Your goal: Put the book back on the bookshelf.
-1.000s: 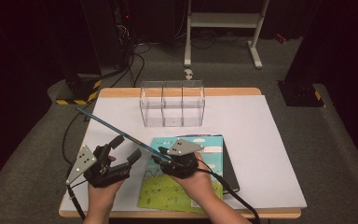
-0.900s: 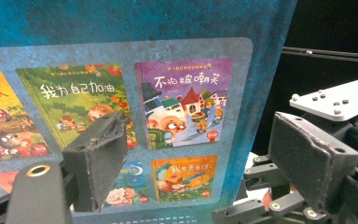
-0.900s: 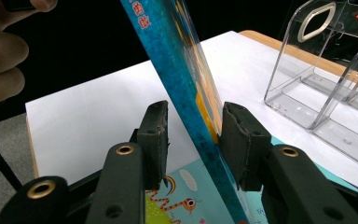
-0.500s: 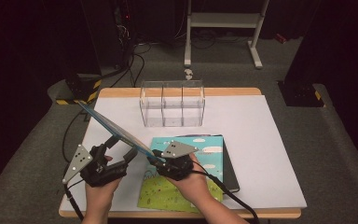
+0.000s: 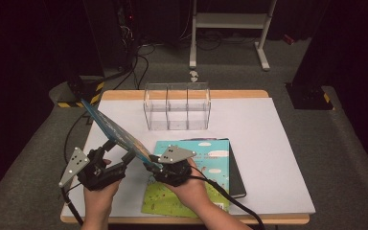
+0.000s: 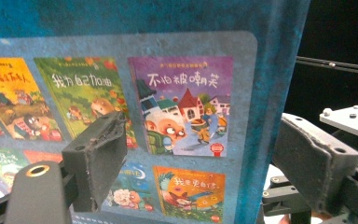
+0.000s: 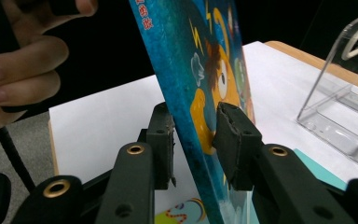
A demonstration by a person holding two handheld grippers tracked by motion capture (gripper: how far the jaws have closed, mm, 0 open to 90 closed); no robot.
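A thin blue picture book (image 5: 110, 127) stands tilted above the table's left front, its far end raised toward the left. My right gripper (image 5: 151, 165) holds its lower edge. In the right gripper view the jaws have just been closing and the two pads now press both covers of the book (image 7: 200, 56). My left gripper (image 5: 119, 149) sits just left of it, under the book's back cover (image 6: 182, 116), which shows small cover pictures. Its jaws stand wide apart and grip nothing.
A green and teal picture book (image 5: 191, 187) lies flat on a dark book (image 5: 237, 177) at the front middle of the white table (image 5: 268, 143). A clear three-compartment holder (image 5: 177, 108) stands at the back. A cable (image 5: 220, 194) trails from the right gripper.
The blue book's far end has risen, so it leans more steeply. Both hands have shifted slightly left and stayed close together.
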